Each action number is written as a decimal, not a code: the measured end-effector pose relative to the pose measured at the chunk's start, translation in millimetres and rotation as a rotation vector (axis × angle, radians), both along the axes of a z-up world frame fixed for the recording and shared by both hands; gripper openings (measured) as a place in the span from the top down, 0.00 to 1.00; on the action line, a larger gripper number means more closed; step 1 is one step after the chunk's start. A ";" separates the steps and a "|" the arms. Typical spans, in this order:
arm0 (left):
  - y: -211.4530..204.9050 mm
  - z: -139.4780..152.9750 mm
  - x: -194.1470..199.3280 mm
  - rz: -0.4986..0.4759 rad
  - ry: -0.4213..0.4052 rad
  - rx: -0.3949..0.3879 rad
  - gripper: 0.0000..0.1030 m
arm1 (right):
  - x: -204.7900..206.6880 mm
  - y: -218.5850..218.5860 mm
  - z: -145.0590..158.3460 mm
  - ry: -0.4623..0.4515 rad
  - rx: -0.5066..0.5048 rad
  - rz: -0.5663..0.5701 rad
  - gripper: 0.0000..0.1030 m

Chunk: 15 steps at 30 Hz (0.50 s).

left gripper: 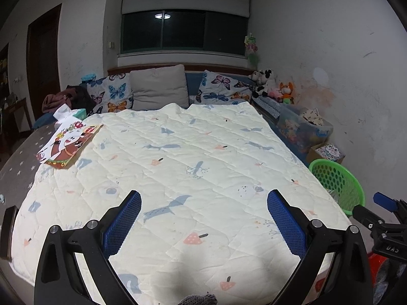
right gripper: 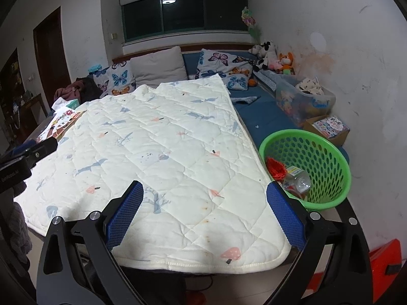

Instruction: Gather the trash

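Observation:
A green perforated basket [right gripper: 338, 152] stands at the bed's right side, just right of my right gripper [right gripper: 205, 186]. It holds a red crumpled piece [right gripper: 276, 169] and a clear plastic bottle [right gripper: 299, 180]. My right gripper is open with nothing between its blue pads, above the near corner of the white patterned quilt [right gripper: 162, 137]. My left gripper [left gripper: 204, 194] is also open and empty, hovering over the quilt's near end. The basket [left gripper: 330, 164] shows at the right of the left wrist view. A colourful cartoon picture sheet [left gripper: 68, 142] lies at the quilt's far left edge.
A tissue box [left gripper: 73, 113] and dark clothes [left gripper: 66, 97] sit at the far left. Butterfly and grey pillows [left gripper: 157, 87] line the headboard. Plush toys [right gripper: 274, 56], a clear toy bin [right gripper: 302, 96] and a cardboard box [right gripper: 328, 127] stand along the right wall. A red object [right gripper: 384, 261] lies on the floor.

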<state>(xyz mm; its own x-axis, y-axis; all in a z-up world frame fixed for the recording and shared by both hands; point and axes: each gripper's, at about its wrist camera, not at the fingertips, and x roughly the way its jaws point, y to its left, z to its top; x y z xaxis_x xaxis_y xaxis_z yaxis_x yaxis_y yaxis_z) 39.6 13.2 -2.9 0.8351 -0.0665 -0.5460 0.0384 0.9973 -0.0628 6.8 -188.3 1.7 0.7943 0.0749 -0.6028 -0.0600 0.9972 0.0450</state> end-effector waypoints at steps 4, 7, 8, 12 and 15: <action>0.1 -0.5 -3.0 0.023 -0.005 0.007 0.07 | -1.6 -2.1 0.0 -0.001 0.004 0.002 0.06; 0.6 -0.5 -4.6 0.035 -0.006 0.010 0.07 | -1.3 -1.7 -0.4 0.002 0.004 0.004 0.06; 0.0 -0.2 -5.3 0.041 -0.010 0.016 0.07 | -1.3 -2.0 -0.2 0.002 0.004 0.004 0.06; -0.4 1.5 -8.3 0.052 -0.021 0.021 0.07 | -1.3 -0.8 0.0 0.001 0.004 0.009 0.06; 0.0 2.8 -10.4 0.055 -0.028 0.020 0.07 | -1.6 -0.5 0.0 0.000 0.004 0.009 0.06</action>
